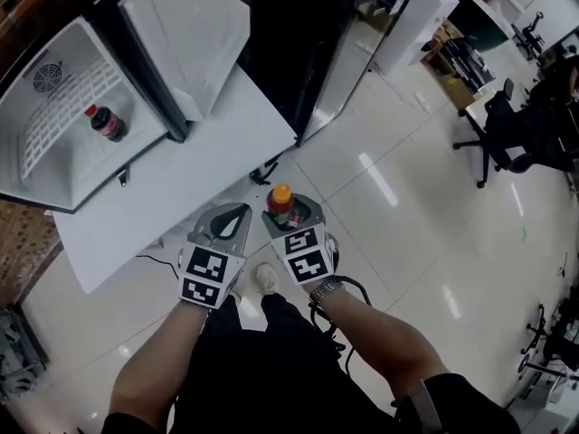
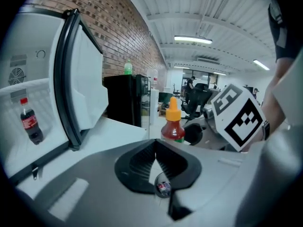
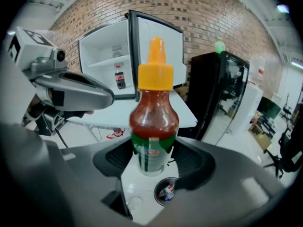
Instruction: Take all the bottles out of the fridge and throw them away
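— Where's the sauce bottle point(image 3: 154, 122)?
— Out of the fridge point(image 1: 54, 165), well in front of it, above the floor point(image 1: 398, 197). It stands upright in the right hand-held gripper point(image 3: 151, 156), whose pads clamp its lower body.
— And the left hand-held gripper point(image 2: 155, 148)?
— Level with the right one, on its fridge side. Its jaws meet at the tips, with nothing between them.
— Anything inside the fridge?
— A cola bottle point(image 1: 106, 122), upright. The door point(image 1: 185, 34) stands open.
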The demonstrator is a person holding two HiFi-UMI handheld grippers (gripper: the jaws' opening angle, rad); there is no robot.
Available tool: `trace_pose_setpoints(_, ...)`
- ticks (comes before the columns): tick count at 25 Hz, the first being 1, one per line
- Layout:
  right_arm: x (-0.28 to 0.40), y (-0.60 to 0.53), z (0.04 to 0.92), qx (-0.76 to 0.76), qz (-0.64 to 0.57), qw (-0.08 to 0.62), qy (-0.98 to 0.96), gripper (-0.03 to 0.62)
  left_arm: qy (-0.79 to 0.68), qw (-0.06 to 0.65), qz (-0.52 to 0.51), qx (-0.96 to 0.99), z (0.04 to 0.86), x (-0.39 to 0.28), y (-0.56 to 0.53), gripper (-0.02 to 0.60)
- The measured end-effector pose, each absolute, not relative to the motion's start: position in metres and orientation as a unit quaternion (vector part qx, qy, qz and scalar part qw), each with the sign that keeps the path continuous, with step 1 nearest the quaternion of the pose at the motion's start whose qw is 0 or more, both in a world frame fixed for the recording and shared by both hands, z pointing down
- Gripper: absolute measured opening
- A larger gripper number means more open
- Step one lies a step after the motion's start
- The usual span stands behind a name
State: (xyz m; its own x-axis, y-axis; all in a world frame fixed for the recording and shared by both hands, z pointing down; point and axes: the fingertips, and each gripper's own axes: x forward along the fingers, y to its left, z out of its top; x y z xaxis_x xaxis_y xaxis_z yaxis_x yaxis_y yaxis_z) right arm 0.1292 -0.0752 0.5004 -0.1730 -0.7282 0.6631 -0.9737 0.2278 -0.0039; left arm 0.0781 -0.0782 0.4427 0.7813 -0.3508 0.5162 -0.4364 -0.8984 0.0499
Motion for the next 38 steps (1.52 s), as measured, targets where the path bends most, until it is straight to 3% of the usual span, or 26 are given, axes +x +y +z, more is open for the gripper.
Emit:
trace_pose_setpoints(15, 0.209, -0.002, 0.606, 0.597, 0.336, 0.288, -0.669, 0.268, -0.122, 0.125, 0.323, 0.93, 0.532, 0.165, -0.021, 0.003)
trace_pose_setpoints(38, 0.21, 0.034, 0.772, 0.55, 0.524, 0.268, -0.593, 0.268, -0.087, 0.178, 0.4, 0.895, 0.656, 0.187, -0.008, 0.004)
